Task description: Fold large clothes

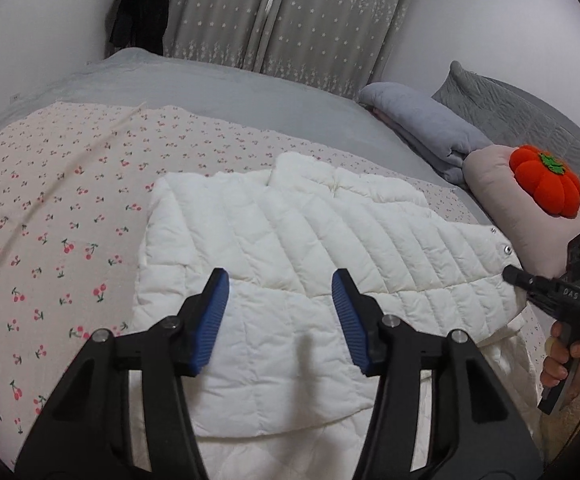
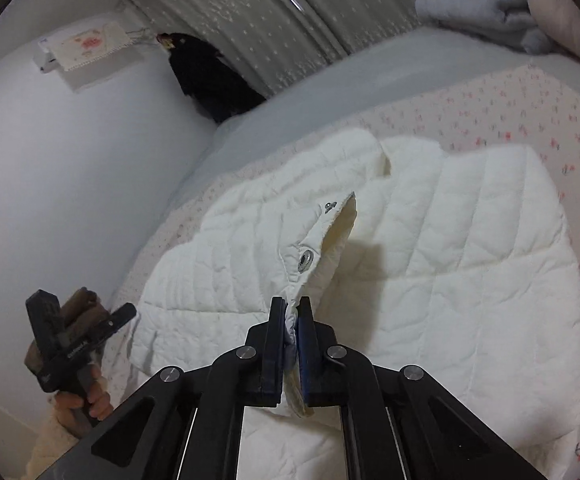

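A white quilted jacket [image 1: 290, 240] lies spread on a cherry-print sheet [image 1: 49, 220] on the bed. My left gripper [image 1: 279, 274] hovers open above the jacket's near part, with nothing between its blue pads [image 1: 213, 316]. My right gripper [image 2: 291, 302] is shut on the jacket's front edge, just below a metal snap [image 2: 305, 259], and the edge rises off the bed. The left wrist view shows the right gripper [image 1: 510, 272] at the jacket's right side, held by a hand [image 1: 562, 360]. In the right wrist view the left gripper [image 2: 123, 312] sits at lower left in another hand.
A pink pillow [image 1: 502, 200] with an orange pumpkin plush [image 1: 546, 184] and a folded grey blanket [image 1: 422, 120] lie at the bed's right end. A grey bedcover [image 1: 229, 88], star-print curtains [image 1: 290, 12] and a dark hanging garment [image 1: 141, 0] lie beyond. A white wall [image 2: 69, 180] borders the bed.
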`<state>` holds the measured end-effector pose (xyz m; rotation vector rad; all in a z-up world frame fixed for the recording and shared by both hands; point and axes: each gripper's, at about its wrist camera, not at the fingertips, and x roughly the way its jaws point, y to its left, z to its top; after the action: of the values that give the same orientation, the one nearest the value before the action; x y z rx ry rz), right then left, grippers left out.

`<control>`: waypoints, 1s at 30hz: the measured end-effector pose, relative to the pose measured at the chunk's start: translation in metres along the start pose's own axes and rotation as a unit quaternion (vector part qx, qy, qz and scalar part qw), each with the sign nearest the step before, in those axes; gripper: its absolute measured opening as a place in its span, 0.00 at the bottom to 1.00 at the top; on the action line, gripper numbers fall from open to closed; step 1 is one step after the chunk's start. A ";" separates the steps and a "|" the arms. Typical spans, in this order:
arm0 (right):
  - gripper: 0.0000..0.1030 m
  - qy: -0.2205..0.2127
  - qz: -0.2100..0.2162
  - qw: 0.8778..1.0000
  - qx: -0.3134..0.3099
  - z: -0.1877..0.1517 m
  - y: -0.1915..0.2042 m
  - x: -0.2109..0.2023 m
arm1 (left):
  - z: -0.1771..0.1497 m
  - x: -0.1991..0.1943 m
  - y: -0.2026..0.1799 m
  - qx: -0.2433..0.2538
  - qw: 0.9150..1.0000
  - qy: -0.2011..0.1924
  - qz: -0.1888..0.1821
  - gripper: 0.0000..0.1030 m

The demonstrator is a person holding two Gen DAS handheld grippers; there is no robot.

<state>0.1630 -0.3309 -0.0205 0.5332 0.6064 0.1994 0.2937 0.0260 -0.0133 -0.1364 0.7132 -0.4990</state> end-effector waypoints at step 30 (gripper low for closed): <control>0.72 0.084 -0.180 0.980 -0.002 -0.030 -0.002 -0.070 | -0.011 -0.029 -0.011 0.033 0.987 0.132 0.083 0.84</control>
<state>0.0887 -0.3434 -0.0077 0.3958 0.8554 -0.0977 0.2635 0.0308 -0.0015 0.0529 0.9567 -0.3844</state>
